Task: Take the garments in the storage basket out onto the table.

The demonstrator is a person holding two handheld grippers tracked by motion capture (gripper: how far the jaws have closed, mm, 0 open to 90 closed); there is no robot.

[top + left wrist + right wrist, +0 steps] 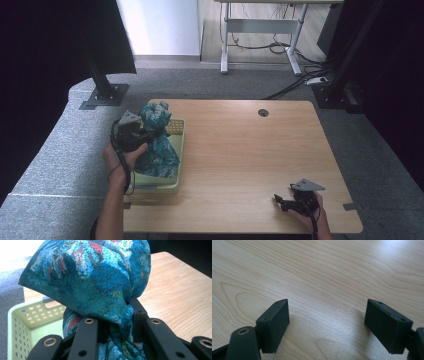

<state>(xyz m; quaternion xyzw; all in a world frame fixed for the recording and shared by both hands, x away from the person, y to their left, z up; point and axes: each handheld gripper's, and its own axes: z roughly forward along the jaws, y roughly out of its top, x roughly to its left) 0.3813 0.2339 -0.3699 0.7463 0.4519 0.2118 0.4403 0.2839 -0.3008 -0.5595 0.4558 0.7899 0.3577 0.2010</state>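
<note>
**Lifting the cloth clear of the basket**

The blue patterned cloth (157, 137) hangs bunched over the pale green basket (177, 150) at the left edge of the table (250, 150), its lower folds still inside the basket walls. The left gripper (145, 134) pinches it at a gathered neck, jaws clamped on the fabric (100, 290) with cloth bulging above and below. To do this well, I judge the grip should stay firm while the cloth rises straight up, so the trailing folds clear the rim without dragging the basket. The right gripper (292, 202) rests low near the table's front right corner, jaws spread wide and empty, well apart from the cloth; it could steady the basket.
</note>
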